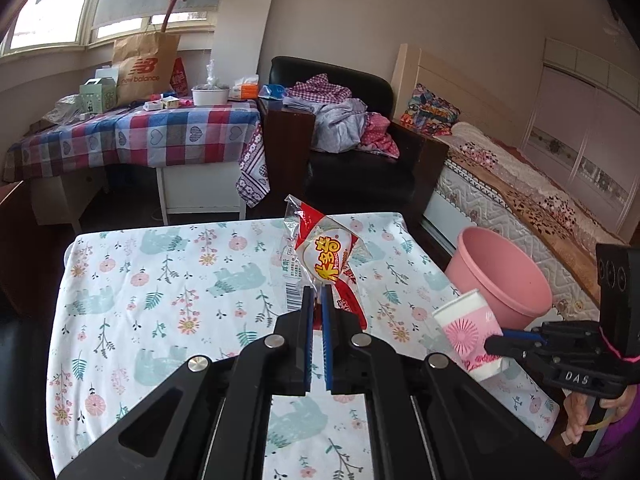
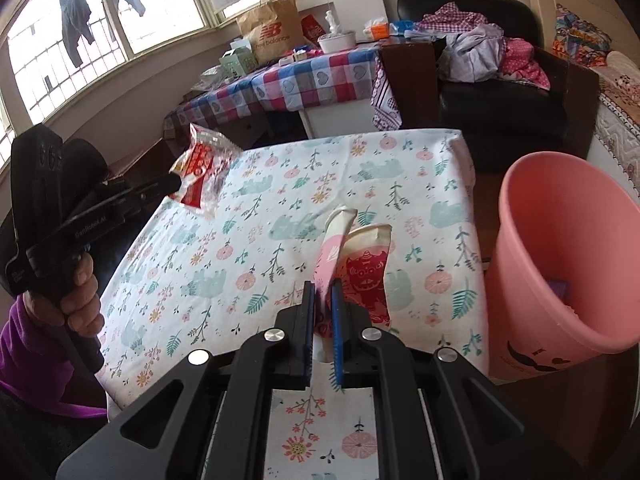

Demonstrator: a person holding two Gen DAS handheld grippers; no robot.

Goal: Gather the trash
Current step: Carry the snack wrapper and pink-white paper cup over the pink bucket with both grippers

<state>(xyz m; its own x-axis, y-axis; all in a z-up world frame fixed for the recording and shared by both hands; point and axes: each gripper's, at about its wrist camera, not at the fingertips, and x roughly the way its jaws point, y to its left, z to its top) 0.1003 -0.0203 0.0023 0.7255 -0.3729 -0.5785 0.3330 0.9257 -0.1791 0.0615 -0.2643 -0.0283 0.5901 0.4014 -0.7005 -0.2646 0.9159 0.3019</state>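
Pink plastic marks the goal: the bin (image 2: 560,264) stands on the floor at about 3 o'clock of the floral worktop (image 1: 160,280), with something purplish already inside, while both remaining pieces are lifted but not yet dropped. The left claw (image 1: 318,296) is clamped on a red-and-clear snack wrapper (image 1: 324,256) with yellow Chinese characters and a barcode. The right claw (image 2: 322,292) is clamped on a squashed paper cup (image 2: 356,256) printed with a red lion; farther off, a brown bag (image 1: 144,68) reads "new balance".

Glossy plastic wrapper (image 1: 320,256), paper cup (image 1: 472,332)
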